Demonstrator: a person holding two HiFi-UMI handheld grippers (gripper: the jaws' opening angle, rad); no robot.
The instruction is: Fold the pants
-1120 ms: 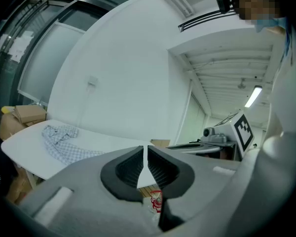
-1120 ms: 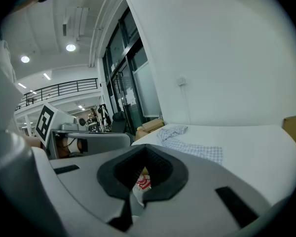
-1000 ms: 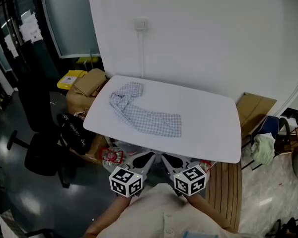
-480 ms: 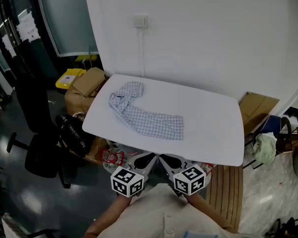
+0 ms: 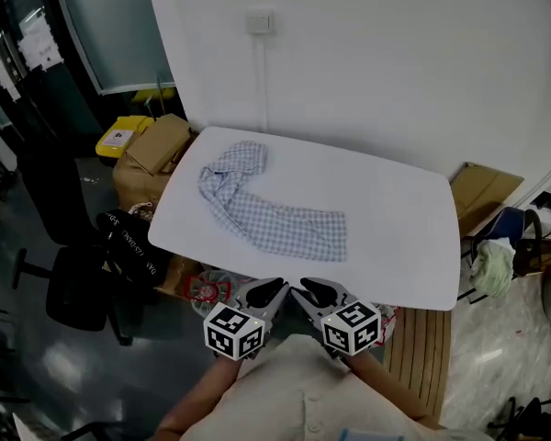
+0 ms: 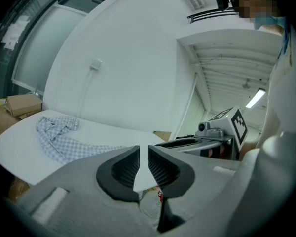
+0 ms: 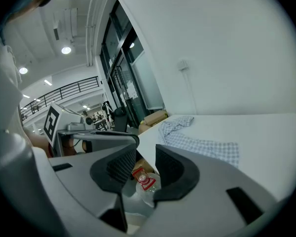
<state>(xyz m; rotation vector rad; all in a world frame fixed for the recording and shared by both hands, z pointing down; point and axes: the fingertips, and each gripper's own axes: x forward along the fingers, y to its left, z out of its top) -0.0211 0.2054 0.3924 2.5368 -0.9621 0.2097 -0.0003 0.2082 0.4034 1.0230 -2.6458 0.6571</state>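
Blue-and-white checked pants (image 5: pixel 268 217) lie crumpled on the white table (image 5: pixel 395 219), waist end bunched at the far left, one leg stretched toward the middle. They also show in the left gripper view (image 6: pixel 64 138) and the right gripper view (image 7: pixel 202 144). Both grippers hang side by side below the table's near edge, well short of the pants. My left gripper (image 5: pixel 262 294) (image 6: pixel 143 151) is shut with nothing in it. My right gripper (image 5: pixel 314 292) (image 7: pixel 145 154) has its jaws opening, and nothing is between them.
Cardboard boxes (image 5: pixel 151 145) and a yellow box (image 5: pixel 119 139) stand off the table's left end. A black bag (image 5: pixel 133 251) and an office chair (image 5: pixel 73 288) are at the near left. A red-labelled plastic bag (image 5: pixel 207 290) lies under the table, and wooden slats (image 5: pixel 418 347) at the near right.
Both grippers have moved a little toward the table's near edge, and the head view has shifted with them. The pants lie as before.
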